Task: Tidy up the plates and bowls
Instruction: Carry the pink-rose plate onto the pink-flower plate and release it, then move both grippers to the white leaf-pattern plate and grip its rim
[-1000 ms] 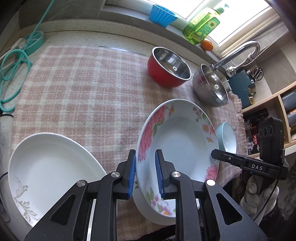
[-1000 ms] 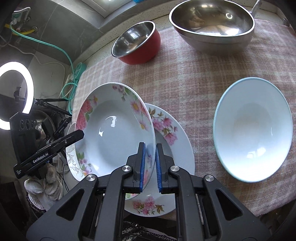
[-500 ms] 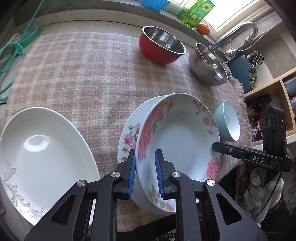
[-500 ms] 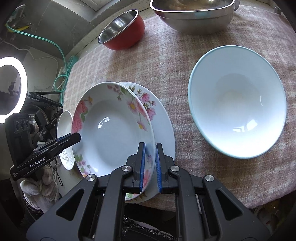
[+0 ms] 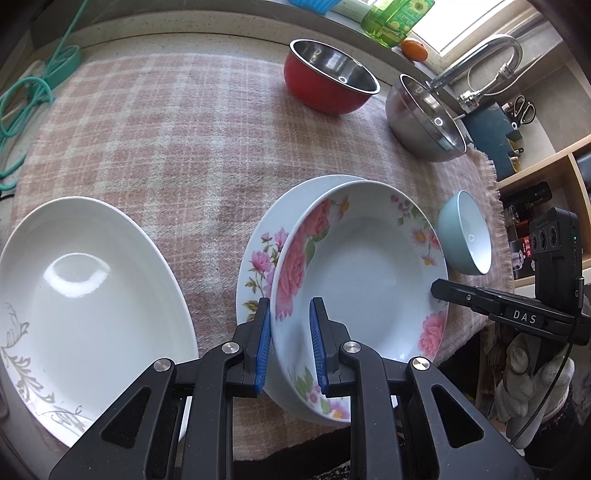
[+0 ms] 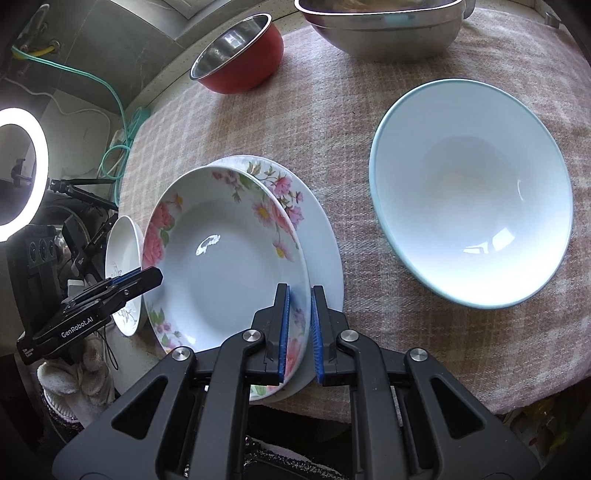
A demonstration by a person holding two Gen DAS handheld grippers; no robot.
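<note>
A deep floral plate [image 5: 369, 280] [image 6: 221, 266] is gripped by both grippers at opposite rims. My left gripper [image 5: 290, 306] is shut on its left rim, and my right gripper [image 6: 299, 291] is shut on its right rim. Tilted a little, the deep plate sits right over a flat floral plate [image 5: 266, 254] [image 6: 325, 251] on the checked cloth [image 5: 166, 140]; contact between them cannot be told. A white oval plate [image 5: 85, 288] lies to the left. To the right sits a pale blue bowl [image 6: 472, 192].
A red bowl [image 5: 328, 81] and a steel bowl [image 5: 424, 118] stand at the back of the cloth. Behind them are a faucet [image 5: 480, 55], a green bottle [image 5: 391, 18] and an orange [image 5: 413, 50]. A teal cable [image 5: 26, 96] lies far left. The cloth's front edge is close.
Both grippers have carried the deep floral plate forward and down until it lies over the flat floral plate. Both grips have held.
</note>
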